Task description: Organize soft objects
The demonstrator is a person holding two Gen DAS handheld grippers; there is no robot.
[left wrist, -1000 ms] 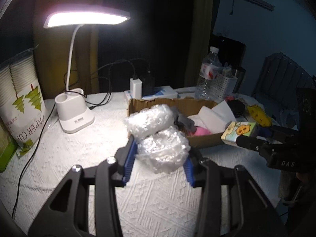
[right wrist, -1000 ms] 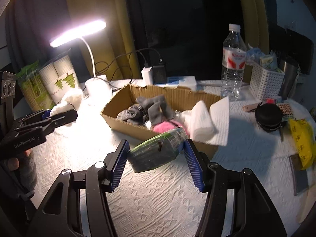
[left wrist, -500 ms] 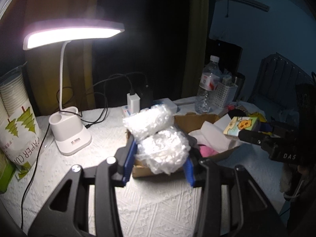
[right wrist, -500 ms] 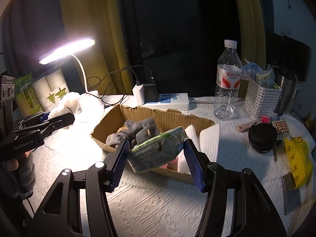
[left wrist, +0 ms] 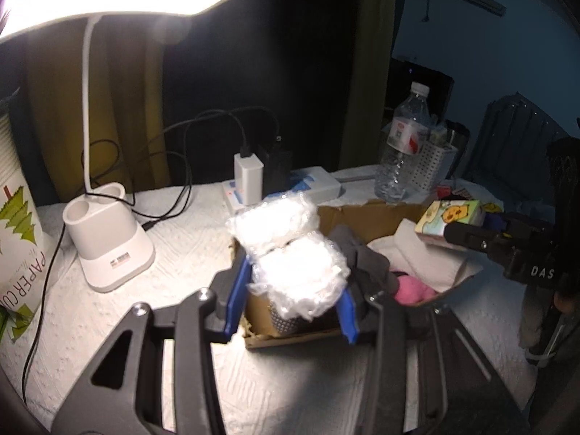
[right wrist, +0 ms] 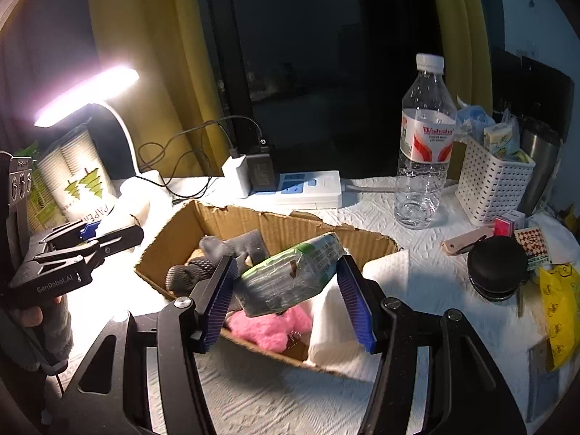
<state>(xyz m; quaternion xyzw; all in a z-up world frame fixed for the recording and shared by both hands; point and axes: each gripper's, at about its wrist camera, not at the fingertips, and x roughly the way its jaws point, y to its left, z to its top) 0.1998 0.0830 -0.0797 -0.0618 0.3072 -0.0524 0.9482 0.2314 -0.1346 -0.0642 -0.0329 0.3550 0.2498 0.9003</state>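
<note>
My left gripper [left wrist: 290, 306] is shut on a clear plastic pack of white cotton [left wrist: 290, 253] and holds it over the near left corner of the open cardboard box [left wrist: 366, 214]. My right gripper [right wrist: 286, 297] is shut on a green tissue pack [right wrist: 290, 275], held above the box [right wrist: 290, 226], over the pink plush [right wrist: 268, 328]. The box holds grey socks [right wrist: 232, 246], the pink plush and white tissue [right wrist: 333, 322]. In the left wrist view the right gripper [left wrist: 482, 233] shows at the right with the tissue pack [left wrist: 449, 215].
A lit desk lamp [left wrist: 108, 250] stands at the left with paper cups [left wrist: 18, 239] beside it. A power strip with chargers [right wrist: 290, 185], a water bottle [right wrist: 424, 145], a white basket [right wrist: 493, 185], a black round case [right wrist: 496, 268] and a yellow bag [right wrist: 558, 311] surround the box.
Both grippers have moved forward with their packs, from in front of the box to above it. The box now lies directly under both held packs.
</note>
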